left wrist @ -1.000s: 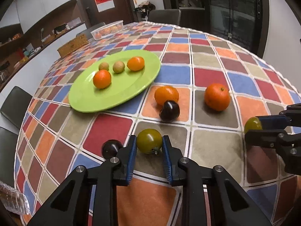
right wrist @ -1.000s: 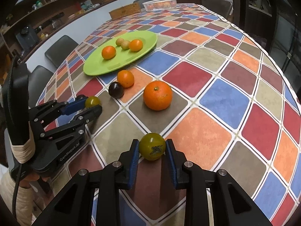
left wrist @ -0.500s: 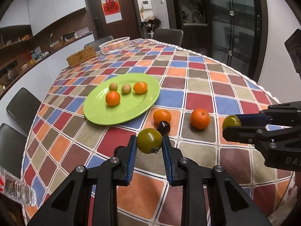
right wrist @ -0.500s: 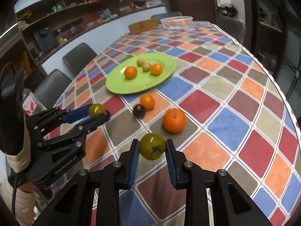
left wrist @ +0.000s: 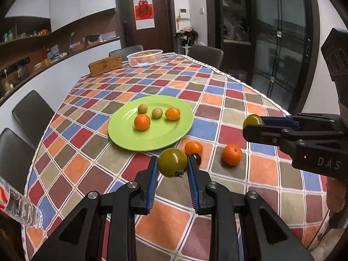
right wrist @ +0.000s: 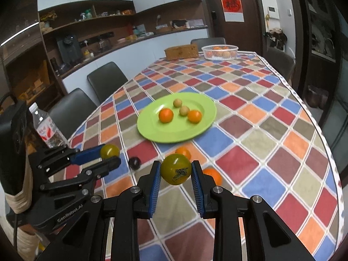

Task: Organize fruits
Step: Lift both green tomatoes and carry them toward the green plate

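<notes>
Left wrist view: a green tomato (left wrist: 173,162) is clamped in the left gripper (left wrist: 173,174) above the cloth; another green tomato (right wrist: 176,169) is clamped in the right gripper (right wrist: 176,178). Four fruits are gathered on the green plate (left wrist: 130,139) beyond — two oranges (left wrist: 231,154) and a dark plum (right wrist: 134,163) are left nearby.

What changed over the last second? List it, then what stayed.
Both tongs, left and right, lifted their green tomatoes off the tablecloth and now hold them in the air. Unchanged: both grips, four fruits on the green plate, loose oranges.
</notes>
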